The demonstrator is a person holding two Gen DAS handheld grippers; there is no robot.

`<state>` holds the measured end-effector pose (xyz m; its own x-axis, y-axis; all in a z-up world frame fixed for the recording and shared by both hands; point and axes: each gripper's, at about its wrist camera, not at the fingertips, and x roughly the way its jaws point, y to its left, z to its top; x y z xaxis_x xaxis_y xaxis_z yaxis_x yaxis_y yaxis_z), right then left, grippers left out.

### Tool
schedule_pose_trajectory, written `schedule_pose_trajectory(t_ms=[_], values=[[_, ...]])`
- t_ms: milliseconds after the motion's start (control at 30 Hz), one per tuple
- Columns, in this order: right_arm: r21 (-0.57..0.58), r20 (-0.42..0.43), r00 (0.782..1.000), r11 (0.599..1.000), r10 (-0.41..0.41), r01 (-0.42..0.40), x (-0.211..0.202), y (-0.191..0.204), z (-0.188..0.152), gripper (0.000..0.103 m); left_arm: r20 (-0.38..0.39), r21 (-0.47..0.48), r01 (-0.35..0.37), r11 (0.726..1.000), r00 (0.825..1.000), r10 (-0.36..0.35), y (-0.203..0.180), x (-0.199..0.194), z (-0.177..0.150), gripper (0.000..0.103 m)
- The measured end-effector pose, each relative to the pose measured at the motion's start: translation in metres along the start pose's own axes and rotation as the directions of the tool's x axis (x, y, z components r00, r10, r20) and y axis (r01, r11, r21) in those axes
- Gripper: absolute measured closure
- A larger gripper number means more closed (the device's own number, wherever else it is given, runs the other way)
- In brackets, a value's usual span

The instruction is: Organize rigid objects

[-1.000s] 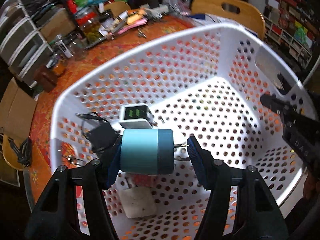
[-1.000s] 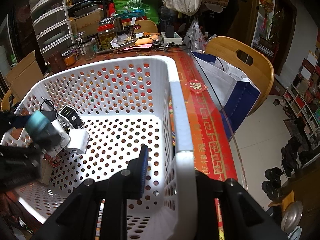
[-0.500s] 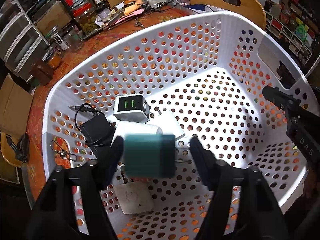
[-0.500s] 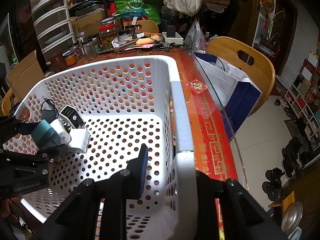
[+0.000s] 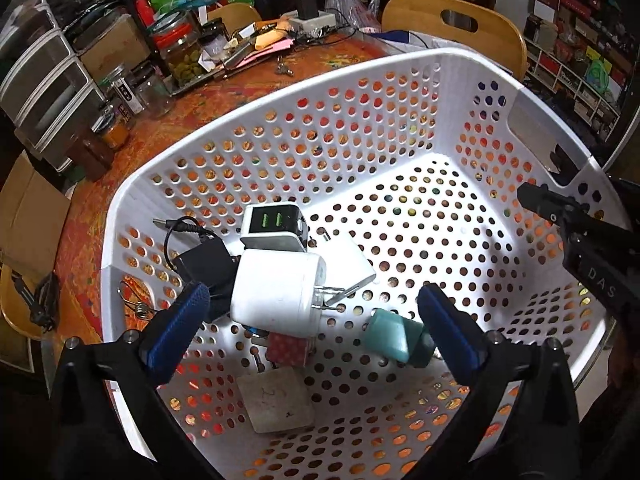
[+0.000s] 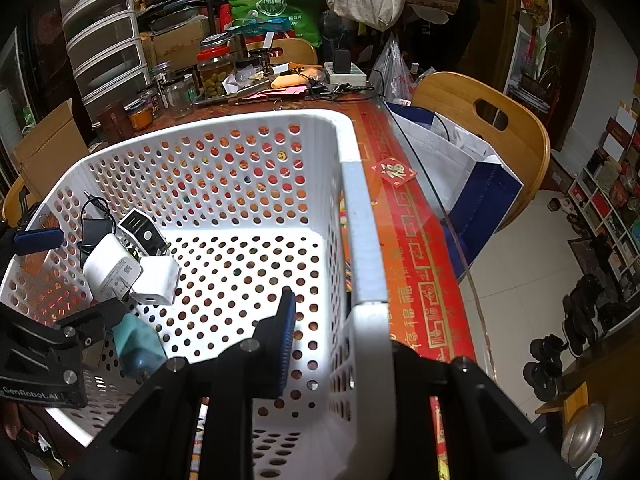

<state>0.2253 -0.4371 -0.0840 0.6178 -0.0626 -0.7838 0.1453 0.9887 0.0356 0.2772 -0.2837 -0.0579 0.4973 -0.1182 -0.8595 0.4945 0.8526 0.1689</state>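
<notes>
A white perforated basket [image 5: 352, 80] stands on the table. A teal plug adapter [image 5: 394, 338] lies on its floor, also seen in the right wrist view [image 6: 136, 346]. Beside it lie a big white charger [image 5: 276, 294], a black-and-white USB charger [image 5: 274, 228], a black adapter with cable [image 5: 204, 260], a red patterned block [image 5: 288, 350] and a beige block [image 5: 276, 402]. My left gripper [image 5: 314, 326] is open and empty above them. My right gripper [image 6: 340, 344] is shut on the basket's near wall [image 6: 366, 248].
The table [image 5: 160, 120] behind the basket holds jars [image 5: 180, 52], papers and a power strip. Plastic drawers [image 6: 104, 44] stand at the back left. Wooden chairs [image 6: 480, 120] and a white-and-blue bag [image 6: 460, 168] stand to the right.
My left gripper opened and let go of the teal adapter, which dropped onto the basket floor. The left gripper rose a little. The right gripper kept its hold on the basket wall.
</notes>
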Motion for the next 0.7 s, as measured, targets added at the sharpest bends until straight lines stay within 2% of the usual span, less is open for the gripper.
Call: schedule_pose_trajectory(t_ms=[67,133,200,233,267,300,333,367,400,433,500,567,700], values=[[-0.005,0.003,1.0,1.0,-0.005,0.005,0.002,-0.001,-0.002,0.078,0.025,-0.011,0.016,1.0,1.0,-0.016,0.004,-0.005,-0.001,0.0],[0.003,0.002,1.0,1.0,-0.017,0.017,-0.002,-0.002,-0.003,0.078,0.082,-0.023,0.029,0.999,0.996,-0.027,0.01,-0.018,-0.005,0.0],[0.03,0.023,0.999,0.999,-0.024,0.024,-0.015,-0.006,-0.007,0.075,0.174,-0.04,-0.007,0.999,0.985,0.014,0.016,-0.041,-0.011,0.0],[0.045,0.04,0.999,0.999,-0.022,0.021,-0.024,-0.008,-0.009,0.073,0.234,-0.055,-0.029,0.998,0.971,0.041,0.022,-0.056,-0.017,0.0],[0.061,0.067,0.998,0.998,-0.021,0.017,-0.037,-0.01,-0.012,0.064,0.293,-0.078,-0.044,0.996,0.954,0.065,0.029,-0.072,-0.024,0.0],[0.073,0.11,0.994,0.997,-0.024,0.016,-0.054,-0.01,-0.018,0.048,0.355,-0.108,-0.049,0.993,0.931,0.084,0.037,-0.09,-0.034,0.0],[0.077,0.159,0.987,0.997,-0.029,0.017,-0.072,-0.007,-0.024,0.038,0.397,-0.131,-0.044,0.99,0.913,0.093,0.044,-0.102,-0.043,0.0],[0.079,0.201,0.979,0.997,-0.03,0.015,-0.086,-0.004,-0.031,0.019,0.441,-0.16,-0.028,0.987,0.892,0.096,0.054,-0.117,-0.054,0.0],[0.082,0.24,0.97,0.997,-0.032,0.013,-0.1,-0.001,-0.038,0.006,0.477,-0.183,0.0,0.983,0.874,0.089,0.064,-0.131,-0.067,0.0],[0.088,0.284,0.958,0.996,-0.037,0.013,-0.116,0.004,-0.047,0.002,0.5,-0.198,0.026,0.98,0.863,0.078,0.072,-0.141,-0.077,0.0],[0.091,0.366,0.929,0.996,-0.049,0.016,-0.146,0.02,-0.067,0.0,0.545,-0.234,0.066,0.97,0.835,0.075,0.088,-0.163,-0.105,0.0],[0.082,0.416,0.907,0.996,-0.062,0.031,-0.171,0.038,-0.084,0.0,0.564,-0.272,0.036,0.962,0.815,0.129,0.099,-0.183,-0.133,0.0],[0.077,0.518,0.844,0.99,-0.142,0.119,-0.233,0.085,-0.127,0.0,0.597,-0.31,0.008,0.951,0.78,0.188,0.115,-0.226,-0.198,0.0]])
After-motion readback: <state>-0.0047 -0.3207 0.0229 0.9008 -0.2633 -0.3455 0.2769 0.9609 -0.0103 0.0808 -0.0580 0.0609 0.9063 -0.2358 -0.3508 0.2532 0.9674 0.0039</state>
